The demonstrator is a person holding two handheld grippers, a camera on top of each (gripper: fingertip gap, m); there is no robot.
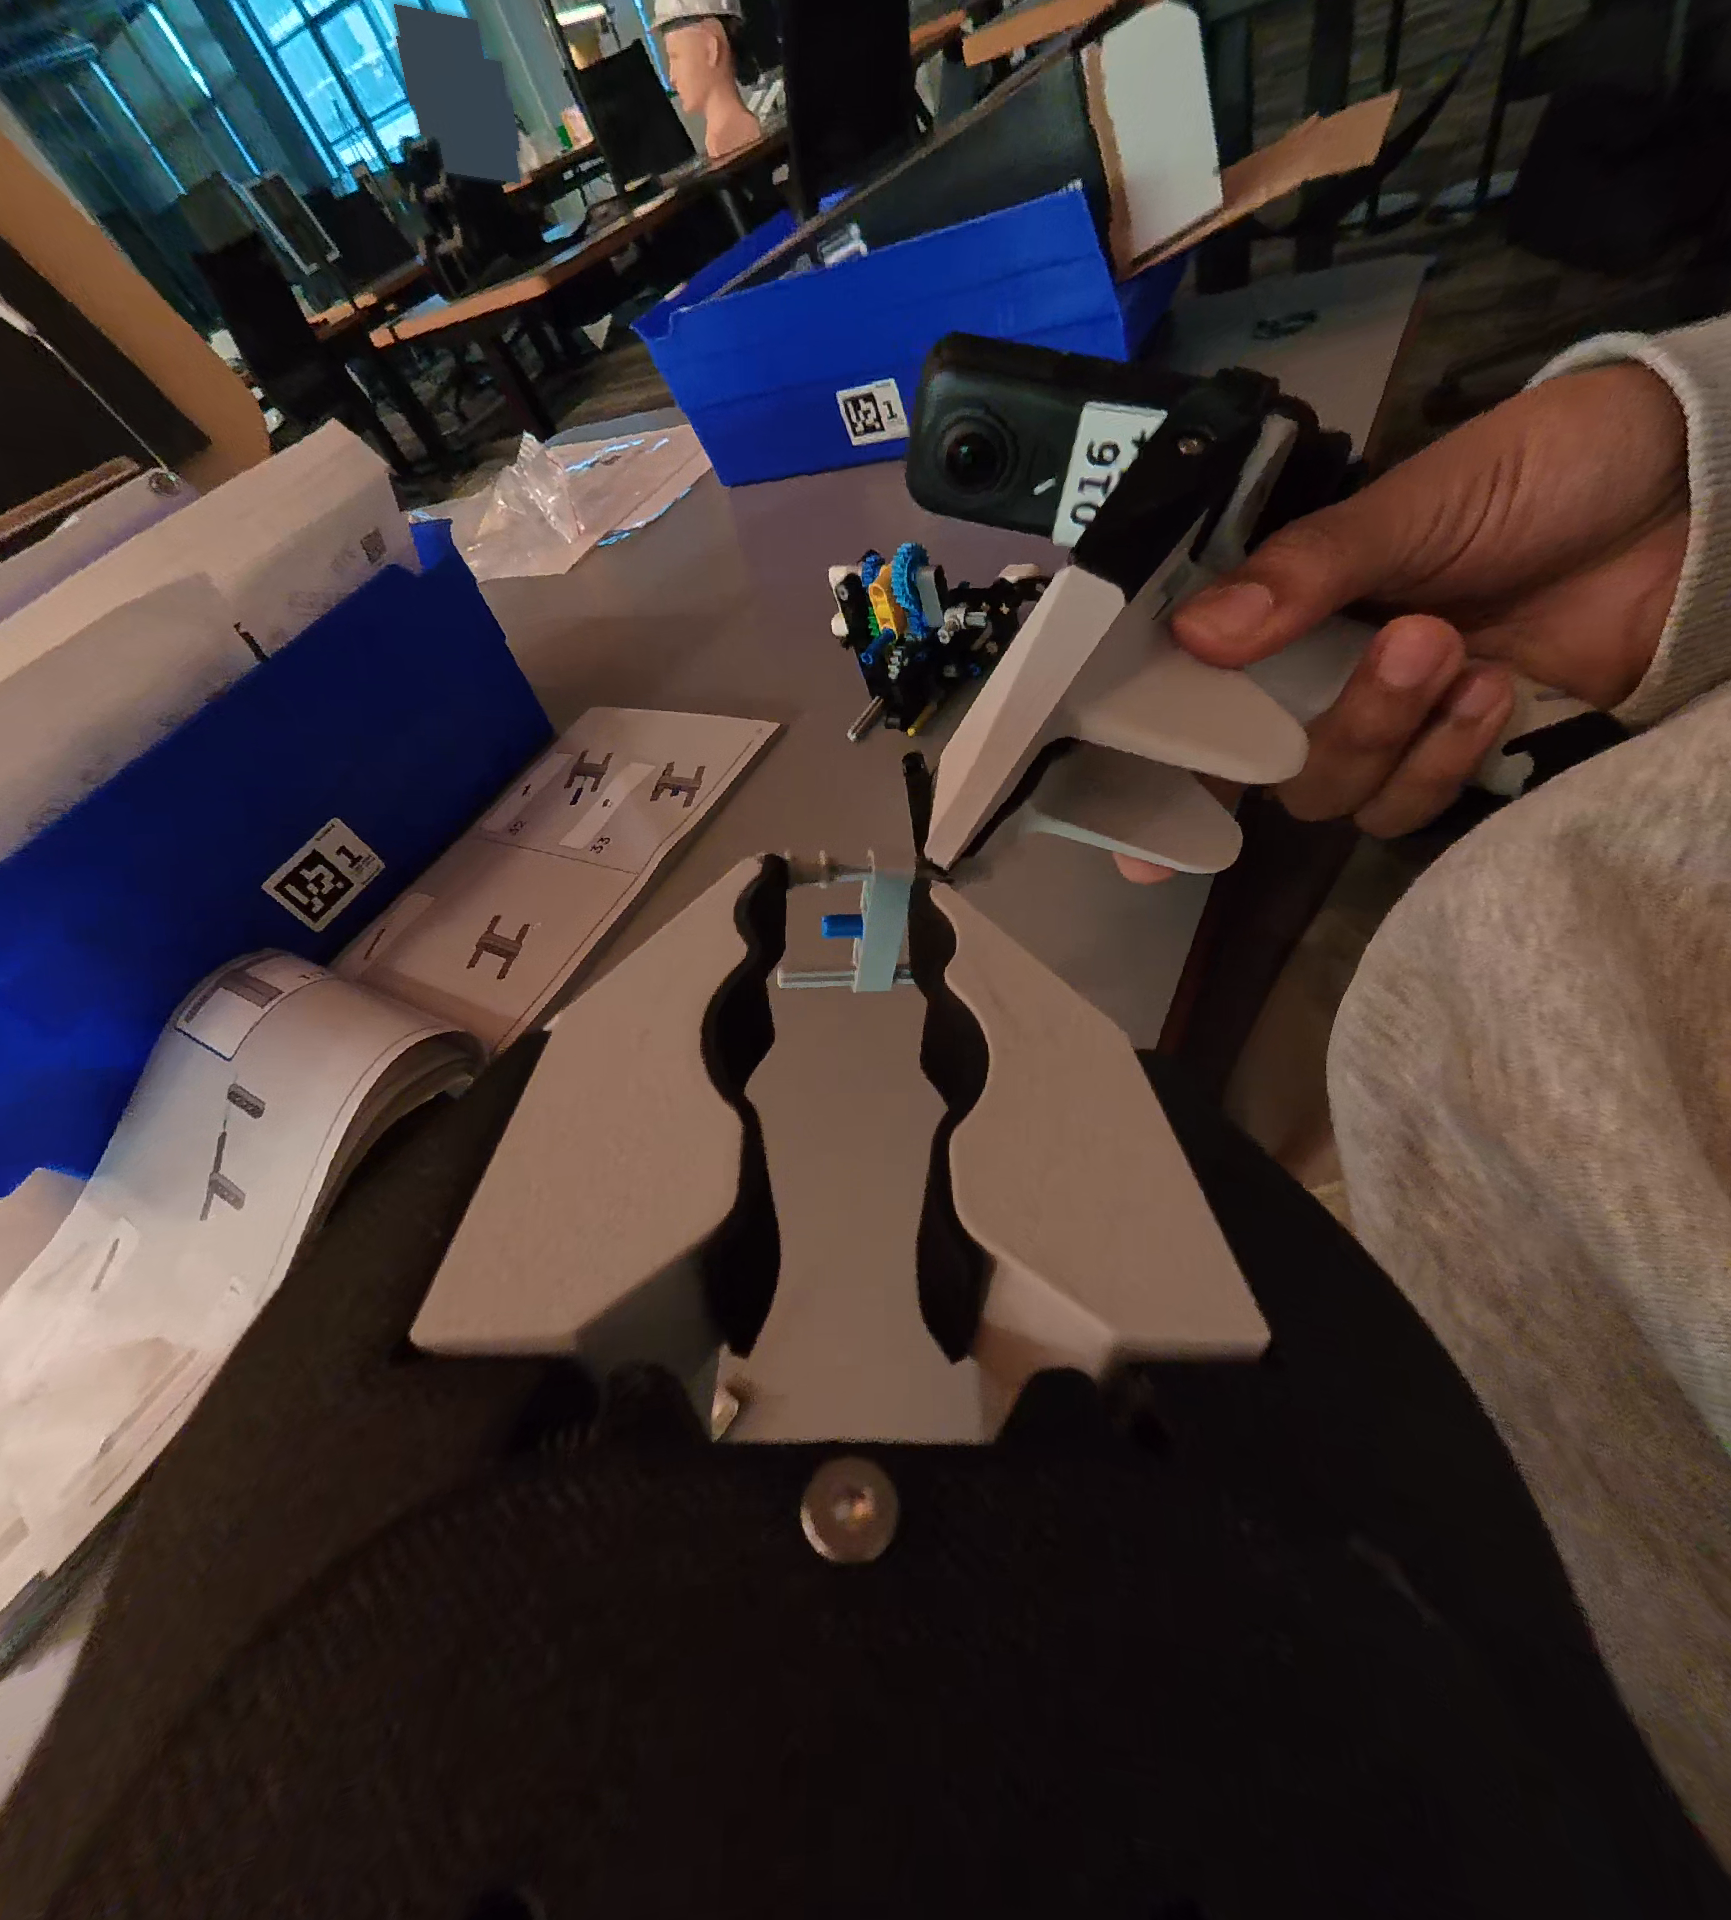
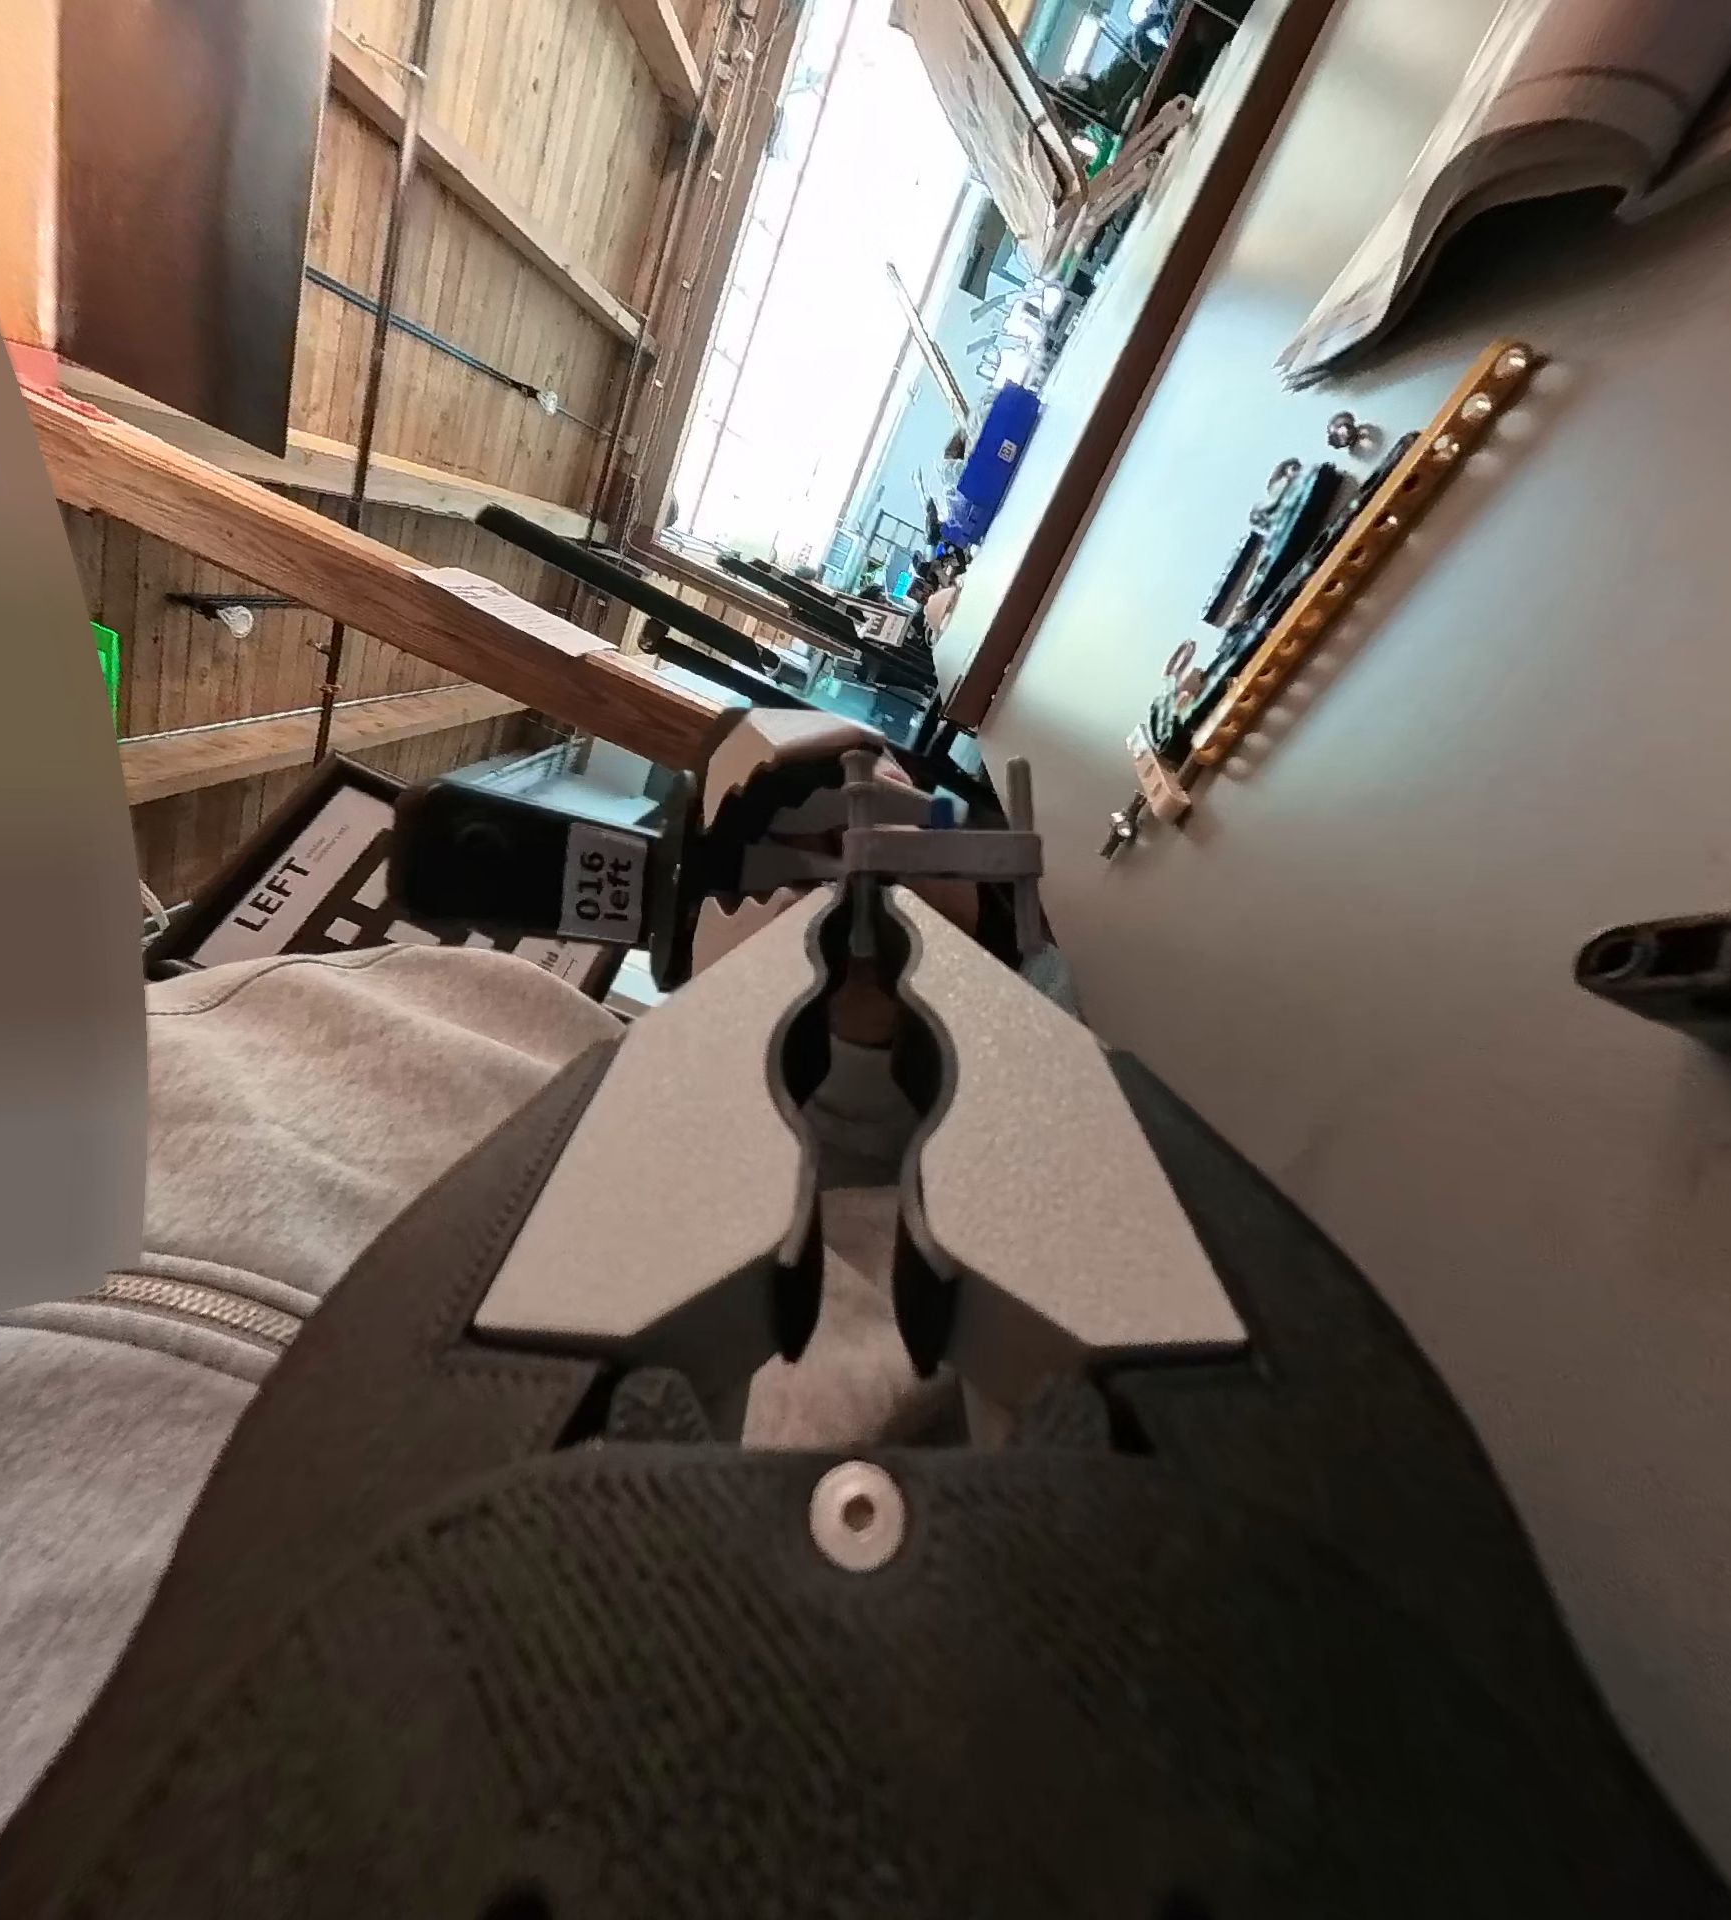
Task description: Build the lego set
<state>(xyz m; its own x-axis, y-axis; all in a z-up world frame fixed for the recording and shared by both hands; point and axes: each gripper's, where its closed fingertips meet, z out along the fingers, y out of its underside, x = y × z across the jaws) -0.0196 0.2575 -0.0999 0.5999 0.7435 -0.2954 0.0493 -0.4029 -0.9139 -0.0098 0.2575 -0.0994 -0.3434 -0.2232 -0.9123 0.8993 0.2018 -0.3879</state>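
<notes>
My left gripper (image 1: pixel 845 914) is shut on a small grey lego subassembly (image 1: pixel 882 930) with a blue pin (image 1: pixel 838 925), held above the table between the fingertips. My right gripper (image 1: pixel 947 860) comes in from the right in a hand, its tips touching the subassembly's right end and pinching a thin black axle (image 1: pixel 911 805) that sticks up. In the right wrist view my right gripper (image 2: pixel 861 920) is closed on that axle (image 2: pixel 861 930), against the grey subassembly (image 2: pixel 928 840) held by the left gripper (image 2: pixel 819 831). A partly built lego model (image 1: pixel 918 634) stands farther back.
An open instruction booklet (image 1: pixel 570 831) lies left of the grippers beside a blue bin (image 1: pixel 165 831); another blue bin (image 1: pixel 892 312) and a plastic bag (image 1: pixel 539 499) are behind. On the grey table (image 2: pixel 1360 1091) lie a long orange beam (image 2: pixel 1360 561), dark lego parts (image 2: pixel 1256 551) and a black piece (image 2: pixel 1713 966). The tips of both grippers are at nearly the same place. The black piece (image 2: pixel 1713 966) is about equally far from each gripper, around 11 cm.
</notes>
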